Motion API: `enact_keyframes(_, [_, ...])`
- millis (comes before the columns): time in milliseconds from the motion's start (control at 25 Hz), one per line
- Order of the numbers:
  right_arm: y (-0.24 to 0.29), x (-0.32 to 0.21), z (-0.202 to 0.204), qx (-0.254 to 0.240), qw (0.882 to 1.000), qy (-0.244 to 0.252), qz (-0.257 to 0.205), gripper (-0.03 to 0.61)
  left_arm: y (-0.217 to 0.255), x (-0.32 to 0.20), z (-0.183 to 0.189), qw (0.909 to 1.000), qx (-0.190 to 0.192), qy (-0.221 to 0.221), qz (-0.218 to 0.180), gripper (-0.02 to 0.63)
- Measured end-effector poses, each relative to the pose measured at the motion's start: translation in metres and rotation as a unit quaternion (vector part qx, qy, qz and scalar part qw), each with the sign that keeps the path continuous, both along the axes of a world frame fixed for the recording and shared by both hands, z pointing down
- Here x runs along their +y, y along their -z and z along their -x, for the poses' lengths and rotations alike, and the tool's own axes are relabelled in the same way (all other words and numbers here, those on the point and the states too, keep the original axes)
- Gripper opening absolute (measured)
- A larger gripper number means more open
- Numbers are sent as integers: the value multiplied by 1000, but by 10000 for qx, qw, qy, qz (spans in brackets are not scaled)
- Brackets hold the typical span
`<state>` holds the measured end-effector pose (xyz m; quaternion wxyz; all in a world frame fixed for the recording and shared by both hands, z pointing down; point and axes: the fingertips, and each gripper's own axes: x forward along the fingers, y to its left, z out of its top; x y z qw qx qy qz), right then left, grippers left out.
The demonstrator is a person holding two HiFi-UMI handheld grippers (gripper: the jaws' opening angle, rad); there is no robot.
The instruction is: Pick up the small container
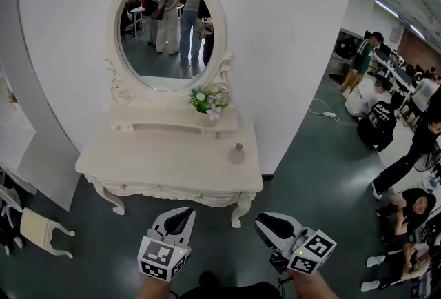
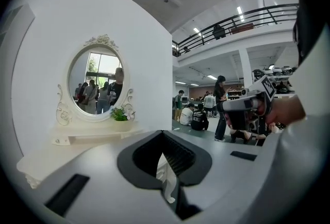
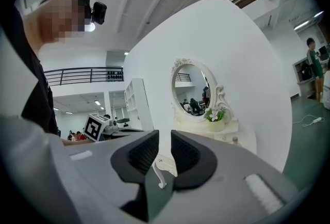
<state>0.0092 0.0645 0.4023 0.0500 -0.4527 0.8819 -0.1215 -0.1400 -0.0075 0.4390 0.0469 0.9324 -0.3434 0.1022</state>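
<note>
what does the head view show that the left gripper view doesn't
Only the head view: the small pinkish round container on the white dressing table, and a white chair on the floor. Only the left gripper view: the black balcony railing overhead. Both: the oval white-framed mirror, the green potted flowers and the right gripper.
</note>
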Motion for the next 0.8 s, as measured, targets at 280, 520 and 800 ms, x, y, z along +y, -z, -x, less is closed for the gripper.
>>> enact_keyframes(280, [-6, -34, 12, 47, 9999, -30, 111, 87, -5, -34, 11, 10000, 0, -57, 74, 6])
enact_keyframes(520, [-13, -60, 7, 10, 9999, -54, 131, 89, -9, -59, 11, 10000, -26, -29, 91, 6])
enact_keyframes(800, [-25, -99, -17, -88, 9999, 4, 111, 93, -13, -90, -8, 9999, -98, 45, 76, 6])
